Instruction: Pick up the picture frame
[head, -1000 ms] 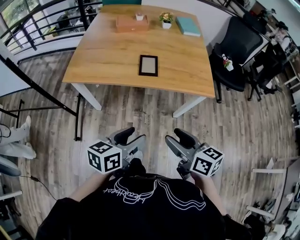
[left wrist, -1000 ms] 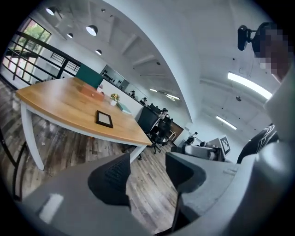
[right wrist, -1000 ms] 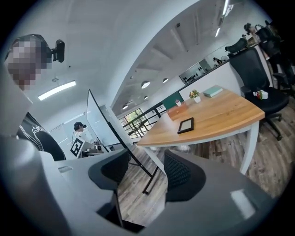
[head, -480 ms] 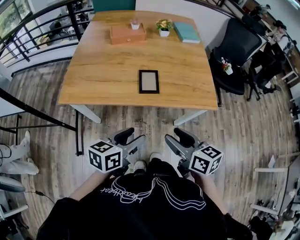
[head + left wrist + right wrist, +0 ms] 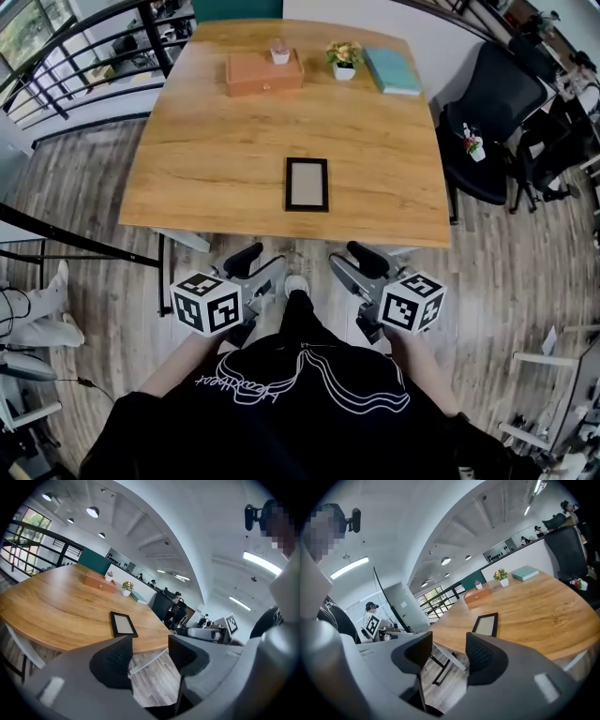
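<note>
While the person holds both tools low and close to the body, the left gripper [image 5: 258, 267] has its 2 jaws apart with nothing between them. The right gripper [image 5: 349, 265] is the same, parted and empty. Beyond them the picture frame [image 5: 307, 184] lies flat on the table [image 5: 216, 178], near its front edge, untouched. At the far edge stand a wooden box [image 5: 264, 72], a small potted plant [image 5: 344, 58] and a teal book [image 5: 392, 70].
</note>
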The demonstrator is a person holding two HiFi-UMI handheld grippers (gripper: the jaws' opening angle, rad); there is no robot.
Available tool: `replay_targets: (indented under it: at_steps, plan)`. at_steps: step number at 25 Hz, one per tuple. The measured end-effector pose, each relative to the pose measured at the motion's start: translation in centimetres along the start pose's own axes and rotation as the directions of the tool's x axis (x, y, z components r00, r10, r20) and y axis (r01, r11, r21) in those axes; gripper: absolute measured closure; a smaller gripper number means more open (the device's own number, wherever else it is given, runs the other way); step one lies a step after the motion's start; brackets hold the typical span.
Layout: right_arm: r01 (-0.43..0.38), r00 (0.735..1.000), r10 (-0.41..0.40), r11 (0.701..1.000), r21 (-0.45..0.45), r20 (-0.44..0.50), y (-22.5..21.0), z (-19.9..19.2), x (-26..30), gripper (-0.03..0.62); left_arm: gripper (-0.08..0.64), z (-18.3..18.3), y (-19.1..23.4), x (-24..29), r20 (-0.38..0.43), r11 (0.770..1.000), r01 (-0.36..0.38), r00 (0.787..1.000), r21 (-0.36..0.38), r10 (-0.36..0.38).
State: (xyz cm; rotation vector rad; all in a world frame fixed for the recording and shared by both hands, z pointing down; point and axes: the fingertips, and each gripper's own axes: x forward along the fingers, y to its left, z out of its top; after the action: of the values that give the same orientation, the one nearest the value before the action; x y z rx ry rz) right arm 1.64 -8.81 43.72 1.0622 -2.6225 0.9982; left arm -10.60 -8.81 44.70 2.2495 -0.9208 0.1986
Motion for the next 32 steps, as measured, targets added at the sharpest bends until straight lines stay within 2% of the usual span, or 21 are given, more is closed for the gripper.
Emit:
replay_targets:
  at_steps: [4,8,13,16,20,24,32]
  plan:
    - [-0.020,0.999,0.021,1.000,0.005,-0.033,-2.6,2.5,3.2,0.360,0.330,1.6,2.9,2.3,-0.019,0.999,-0.035,0.999,-0.028,0.035]
    - [-0.031,0.997,0.031,1.000,0.004,-0.065,-5.6,4.9,6.8,0.364,0.330,4.1,6.2,5.1,-0.003,0.997,-0.065,0.998,-0.031,0.065]
    - [-0.041,0.993,0.041,0.999,0.001,-0.114,-9.0,6.3,10.7,0.367,0.330,5.9,9.3,7.9,-0.004,0.993,-0.106,0.994,-0.042,0.106]
    - [-0.031,0.983,0.024,0.999,-0.040,-0.180,-11.2,5.8,12.6,0.368,0.330,6.5,10.7,9.1,-0.019,0.989,-0.137,0.990,-0.048,0.136]
    - [-0.019,0.967,0.007,0.999,-0.045,-0.253,-14.3,4.6,14.6,0.376,0.330,7.3,12.2,10.5,-0.031,0.984,-0.174,0.984,-0.039,0.173]
    - [0.011,0.939,-0.032,0.998,-0.061,-0.341,-16.7,3.0,16.0,0.385,0.330,7.3,13.5,11.0,-0.032,0.977,-0.202,0.979,-0.072,0.200]
    - [0.056,0.904,-0.081,0.996,-0.071,-0.420,-18.2,1.0,17.8,0.387,0.330,7.3,14.8,12.5,-0.061,0.980,-0.185,0.982,-0.076,0.181]
